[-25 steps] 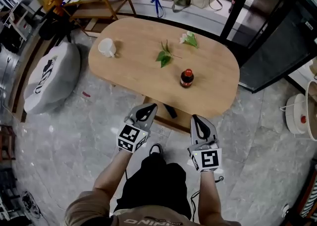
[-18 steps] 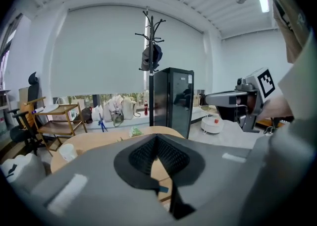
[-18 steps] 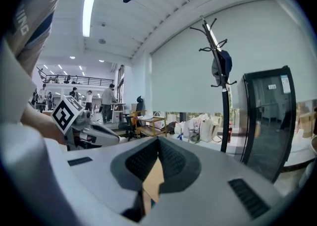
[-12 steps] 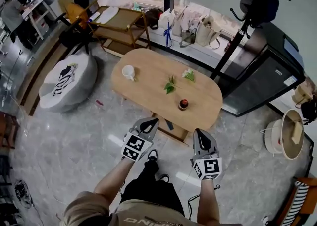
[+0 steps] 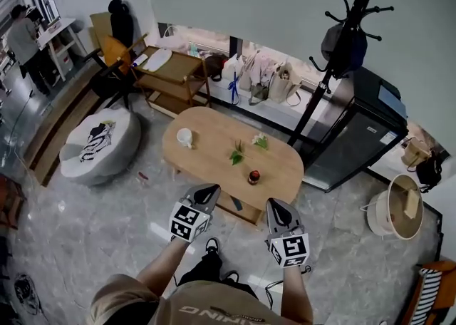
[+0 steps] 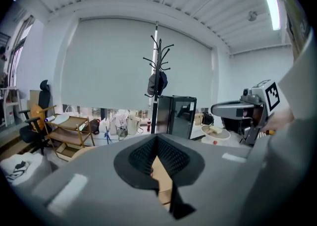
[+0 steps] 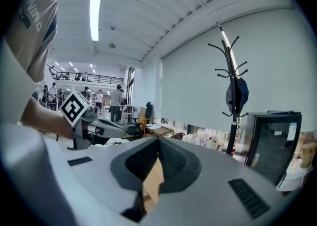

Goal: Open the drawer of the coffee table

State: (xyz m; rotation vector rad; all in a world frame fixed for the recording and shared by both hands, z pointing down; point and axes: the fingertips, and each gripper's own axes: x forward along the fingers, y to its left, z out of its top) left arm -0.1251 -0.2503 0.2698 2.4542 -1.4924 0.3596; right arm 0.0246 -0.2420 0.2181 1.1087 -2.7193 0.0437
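Note:
The oval wooden coffee table (image 5: pixel 214 138) stands on the grey floor well below and ahead of me. On it are a white cup (image 5: pixel 184 137), green leaves (image 5: pixel 236 154), a white flower (image 5: pixel 260 141) and a dark bottle with a red cap (image 5: pixel 253 177). A wooden panel (image 5: pixel 241 209) juts out under the table's near edge; it looks like the drawer standing out. My left gripper (image 5: pixel 206 189) (image 6: pixel 156 138) and right gripper (image 5: pixel 274 206) (image 7: pixel 158 141) hover side by side high above the floor, short of the table. Both are shut with nothing in them.
Behind the table stand a black coat rack (image 5: pixel 342 38) and a dark cabinet (image 5: pixel 356 138). A grey pouf (image 5: pixel 100 144) lies at the left, a wooden cart (image 5: pixel 171 74) behind it. Bags (image 5: pixel 263 78) line the wall. A round basket stand (image 5: pixel 399 206) is at the right.
The view has risen, so the table now looks smaller and farther below. Both grippers have come up with it, staying shut and side by side.

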